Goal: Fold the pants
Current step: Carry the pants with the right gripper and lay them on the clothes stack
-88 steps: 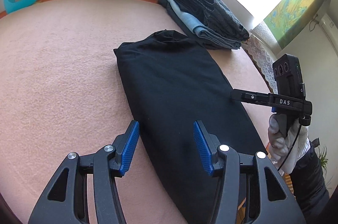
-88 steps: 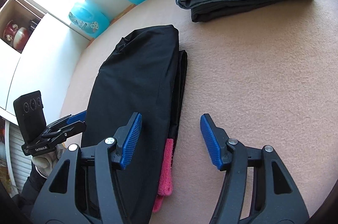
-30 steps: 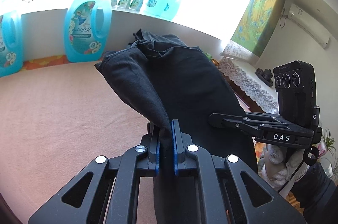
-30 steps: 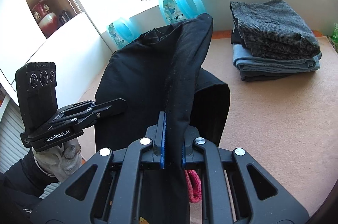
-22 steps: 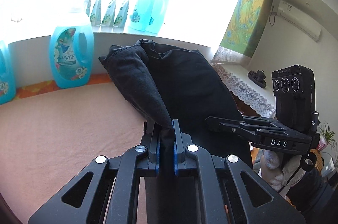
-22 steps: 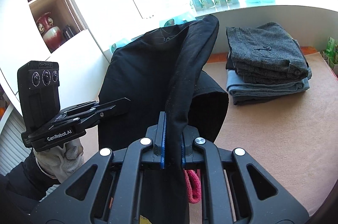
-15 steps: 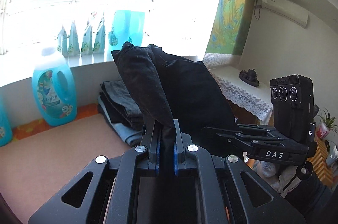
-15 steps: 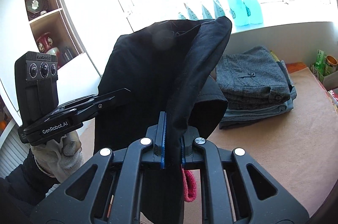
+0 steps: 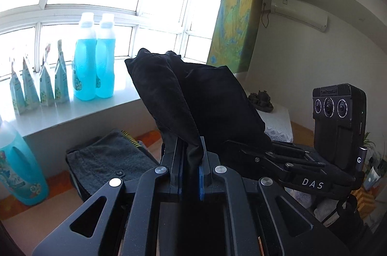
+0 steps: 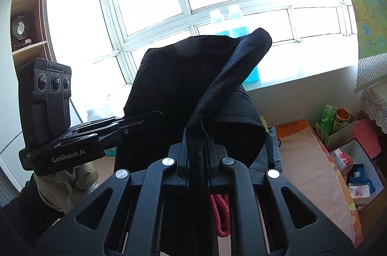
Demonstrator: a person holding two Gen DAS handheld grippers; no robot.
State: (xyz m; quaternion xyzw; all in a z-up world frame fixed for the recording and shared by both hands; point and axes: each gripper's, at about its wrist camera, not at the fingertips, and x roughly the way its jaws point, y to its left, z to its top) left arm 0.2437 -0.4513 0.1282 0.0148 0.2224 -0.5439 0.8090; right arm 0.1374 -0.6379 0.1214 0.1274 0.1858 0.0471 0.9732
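Black pants (image 9: pixel 205 101) hang lifted in the air, pinched at one end by both grippers. My left gripper (image 9: pixel 191 147) is shut on one corner of the fabric. My right gripper (image 10: pixel 197 137) is shut on the other corner of the pants (image 10: pixel 183 84), with folds rising above it. Each gripper shows in the other's view: the right one (image 9: pixel 244 147) to the right, the left one (image 10: pixel 145 120) to the left. A pink cloth loop (image 10: pixel 219 215) hangs under the right gripper. The lower part of the pants is hidden.
A stack of folded grey and blue clothes (image 9: pixel 113 164) lies on the beige surface (image 10: pixel 304 159) below. Blue detergent bottles (image 9: pixel 93 57) and pouches (image 9: pixel 36 86) stand on the window sill. Boxes with packages (image 10: pixel 348 157) sit to the right of the surface.
Both grippers, which closed on the pants' end earlier, have risen and tilted up with the pants. The views now face the window, and the folded stack sits lower.
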